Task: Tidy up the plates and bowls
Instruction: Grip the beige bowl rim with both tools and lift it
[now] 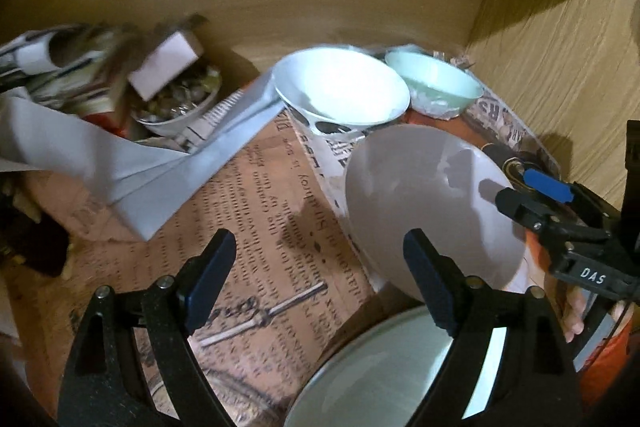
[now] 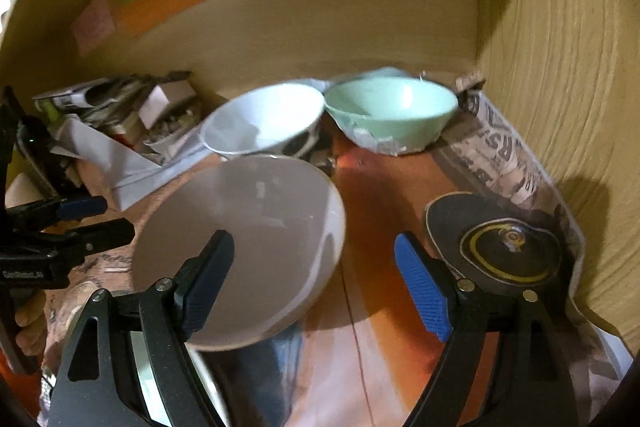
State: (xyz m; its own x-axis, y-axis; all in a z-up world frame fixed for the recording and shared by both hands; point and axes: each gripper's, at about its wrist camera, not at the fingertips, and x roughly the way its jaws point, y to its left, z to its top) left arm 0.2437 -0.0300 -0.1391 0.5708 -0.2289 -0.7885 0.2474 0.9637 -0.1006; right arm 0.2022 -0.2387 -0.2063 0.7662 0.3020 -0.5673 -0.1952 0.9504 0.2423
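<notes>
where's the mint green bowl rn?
The mint green bowl sits at the back right in both wrist views, near the corner where the back wall meets the wood-grain side panel, immediately right of the white bowl and behind the larger grey bowl.

The shelf is closed by a back wall (image 2: 340, 39) and a wood-grain side wall (image 2: 568, 75) on the right, so entry is from the front only. Along the back, a white bowl (image 2: 264, 121) and a mint-green bowl (image 2: 390, 115) stand just beside each other, with a heap of papers and boxes (image 1: 100, 75) filling the left rear corner; nearer the front, a tilted grey bowl (image 2: 244, 247) occupies the centre and a black disc (image 2: 496, 247) lies near the right wall. Free passage remains over the bare orange strip (image 2: 376, 195) between grey bowl and disc, and over the printed newspaper (image 1: 256, 211) left of the grey bowl.
</notes>
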